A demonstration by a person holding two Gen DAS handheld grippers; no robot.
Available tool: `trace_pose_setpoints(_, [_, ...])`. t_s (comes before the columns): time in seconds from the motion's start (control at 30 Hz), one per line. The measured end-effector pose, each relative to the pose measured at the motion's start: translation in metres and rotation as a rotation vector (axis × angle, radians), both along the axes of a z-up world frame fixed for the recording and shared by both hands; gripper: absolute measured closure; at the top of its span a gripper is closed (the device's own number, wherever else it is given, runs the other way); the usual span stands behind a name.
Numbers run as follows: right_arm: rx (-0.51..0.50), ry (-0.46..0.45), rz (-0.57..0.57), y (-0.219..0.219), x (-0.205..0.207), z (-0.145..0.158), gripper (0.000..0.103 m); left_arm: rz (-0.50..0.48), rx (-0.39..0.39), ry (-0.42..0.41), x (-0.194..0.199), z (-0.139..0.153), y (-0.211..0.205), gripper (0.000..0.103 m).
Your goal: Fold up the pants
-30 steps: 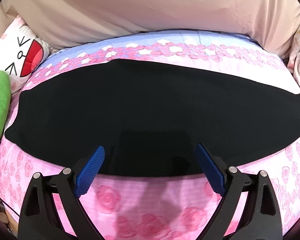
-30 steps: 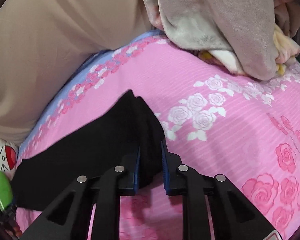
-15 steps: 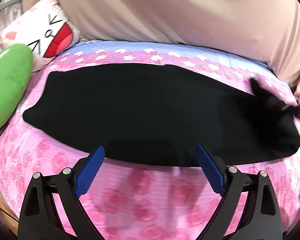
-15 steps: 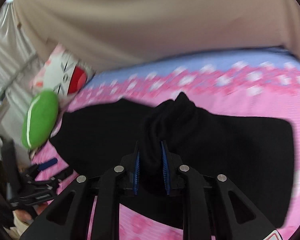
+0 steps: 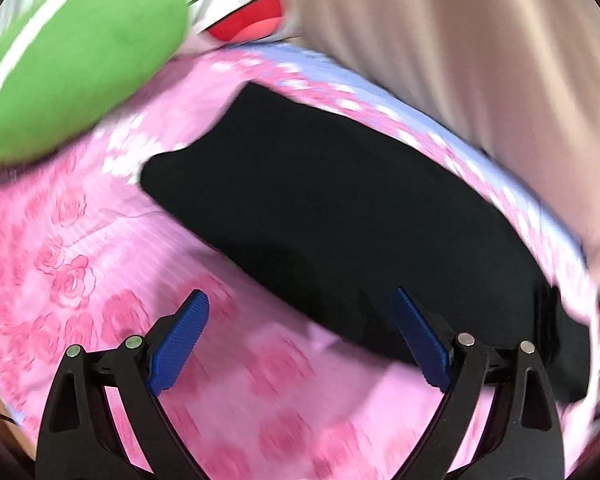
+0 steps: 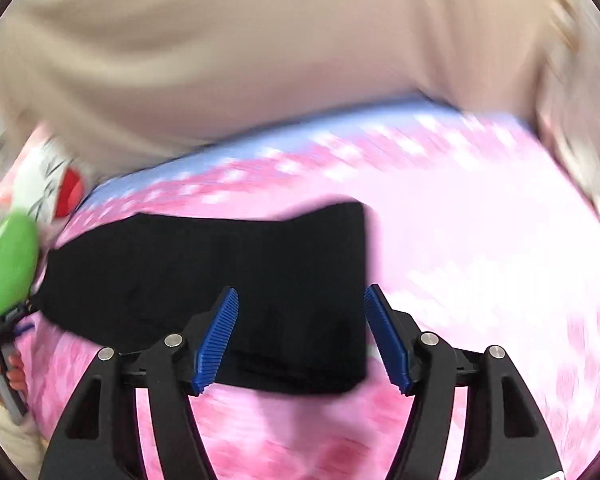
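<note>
Black pants [image 6: 228,280] lie released; right gripper [image 6: 302,336] fingers just opened, left gripper [image 5: 300,336] wide, both tilted down.

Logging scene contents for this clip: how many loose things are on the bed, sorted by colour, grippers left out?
Black: 1, the pants
Green: 1, a plush pillow
White with red: 1, a cartoon-face cushion
Total: 3, lying on the pink floral sheet; a beige cloth hangs behind.

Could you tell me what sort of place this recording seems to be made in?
Most likely a bedroom: the black pants lie on a pink rose-print bedsheet, with a green plush cushion and a cartoon-face pillow beside them.
</note>
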State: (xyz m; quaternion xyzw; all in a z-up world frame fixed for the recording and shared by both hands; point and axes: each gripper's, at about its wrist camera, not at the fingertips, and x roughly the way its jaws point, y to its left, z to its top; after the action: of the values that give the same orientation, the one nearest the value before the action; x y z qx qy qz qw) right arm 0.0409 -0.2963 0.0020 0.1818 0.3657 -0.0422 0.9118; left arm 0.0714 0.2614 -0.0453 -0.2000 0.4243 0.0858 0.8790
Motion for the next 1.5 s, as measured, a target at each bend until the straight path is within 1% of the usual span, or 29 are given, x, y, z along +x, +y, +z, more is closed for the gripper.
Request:
trace_pose_setpoints(0.03, [0.061,0.02,-0.032,-0.015,-0.003,-0.011,0.038,0.037,-0.059,0.002,0.008,-0.005,0.018,0.013])
trace_pose_setpoints(0.1, [0.136,0.04,-0.031,-0.024,-0.002,-0.027,0.038,0.091,-0.103,0.009,0.018,-0.01,0.037,0.013])
trace_pose_setpoints(0.2, [0.199,0.085,-0.013,-0.019,0.007,-0.052,0.037,0.108,-0.081,-0.004,0.032,-0.011,0.05,0.013])
trace_pose_setpoints(0.23, [0.215,0.09,-0.013,-0.016,0.01,-0.058,0.031,0.112,-0.078,-0.006,0.039,-0.012,0.053,0.013])
trace_pose_setpoints(0.27, [0.208,0.051,-0.014,-0.009,0.01,-0.056,0.03,0.119,-0.072,-0.016,0.043,-0.012,0.054,0.013])
trace_pose_setpoints(0.3, [0.214,0.052,-0.003,-0.002,0.018,-0.058,0.029,0.124,-0.065,-0.021,0.047,-0.013,0.055,0.013])
trace_pose_setpoints(0.33, [0.213,0.042,-0.006,0.001,0.022,-0.057,0.034,0.127,-0.048,-0.03,0.053,-0.013,0.055,0.015])
trace_pose_setpoints(0.37, [0.219,0.04,-0.001,0.003,0.025,-0.059,0.041,0.127,-0.028,-0.03,0.056,-0.012,0.053,0.023])
trace_pose_setpoints(0.4, [0.219,0.039,-0.005,0.005,0.027,-0.06,0.066,0.127,0.015,-0.024,0.06,-0.011,0.049,0.043])
trace_pose_setpoints(0.43, [0.234,0.036,-0.007,0.004,0.029,-0.062,0.075,0.113,0.021,-0.023,0.065,-0.012,0.05,0.058])
trace_pose_setpoints(0.47, [0.273,0.022,-0.014,0.001,0.03,-0.061,0.078,0.098,-0.004,-0.023,0.07,-0.013,0.052,0.079])
trace_pose_setpoints(0.5, [0.273,0.017,-0.016,0.0,0.029,-0.059,0.082,0.093,-0.042,-0.027,0.071,-0.013,0.054,0.085])
trace_pose_setpoints(0.63, [0.26,-0.024,-0.011,-0.008,0.013,-0.031,0.088,0.08,-0.074,-0.055,0.057,0.012,0.049,0.087])
trace_pose_setpoints(0.73, [0.228,-0.046,-0.002,-0.025,-0.01,-0.007,0.088,0.022,-0.076,-0.076,0.039,0.034,0.033,0.087])
trace_pose_setpoints(0.77, [0.186,-0.048,-0.021,-0.033,-0.022,0.002,0.088,-0.005,-0.082,-0.072,0.033,0.038,0.024,0.087])
trace_pose_setpoints(0.83, [0.158,-0.046,-0.06,-0.051,-0.043,0.009,0.088,-0.077,-0.128,-0.049,0.018,0.038,0.004,0.086])
trace_pose_setpoints(0.9, [0.151,-0.029,-0.117,-0.078,-0.071,0.008,0.088,-0.122,-0.141,-0.018,0.008,0.033,-0.017,0.086])
trace_pose_setpoints(0.97, [0.147,-0.007,-0.169,-0.102,-0.1,-0.003,0.087,-0.158,-0.112,0.023,-0.004,0.021,-0.044,0.086])
trace_pose_setpoints(1.0, [0.162,0.01,-0.192,-0.113,-0.11,-0.014,0.084,-0.164,-0.085,0.043,-0.009,0.015,-0.055,0.085])
trace_pose_setpoints(1.03, [0.154,0.058,-0.207,-0.123,-0.118,-0.03,0.079,-0.157,-0.033,0.062,-0.015,0.007,-0.068,0.085])
trace_pose_setpoints(1.07, [0.117,0.103,-0.232,-0.126,-0.12,-0.039,0.075,-0.138,0.015,0.071,-0.018,0.002,-0.074,0.084])
trace_pose_setpoints(1.1, [0.048,0.139,-0.289,-0.127,-0.125,-0.044,0.066,-0.123,0.052,0.07,-0.021,0.0,-0.078,0.08])
trace_pose_setpoints(1.13, [-0.033,0.116,-0.343,-0.123,-0.135,-0.038,0.064,-0.098,0.076,0.069,-0.024,0.002,-0.079,0.079])
trace_pose_setpoints(1.17, [-0.083,0.075,-0.355,-0.115,-0.141,-0.029,0.064,-0.078,0.073,0.07,-0.027,0.004,-0.078,0.077])
trace_pose_setpoints(1.23, [-0.18,-0.018,-0.299,-0.088,-0.147,-0.004,0.051,-0.021,0.085,0.052,-0.036,0.018,-0.074,0.076])
trace_pose_setpoints(1.33, [-0.211,-0.073,-0.041,-0.031,-0.132,0.012,0.048,0.006,0.145,0.01,-0.053,0.036,-0.079,0.076])
trace_pose_setpoints(1.4, [-0.182,-0.058,0.136,0.011,-0.111,0.003,0.048,0.005,0.209,-0.022,-0.063,0.05,-0.091,0.076])
trace_pose_setpoints(1.43, [-0.173,-0.047,0.197,0.028,-0.102,-0.004,0.048,-0.002,0.241,-0.037,-0.067,0.055,-0.096,0.074])
trace_pose_setpoints(1.5, [-0.215,-0.004,0.27,0.055,-0.081,-0.023,0.051,-0.018,0.312,-0.069,-0.077,0.066,-0.109,0.067])
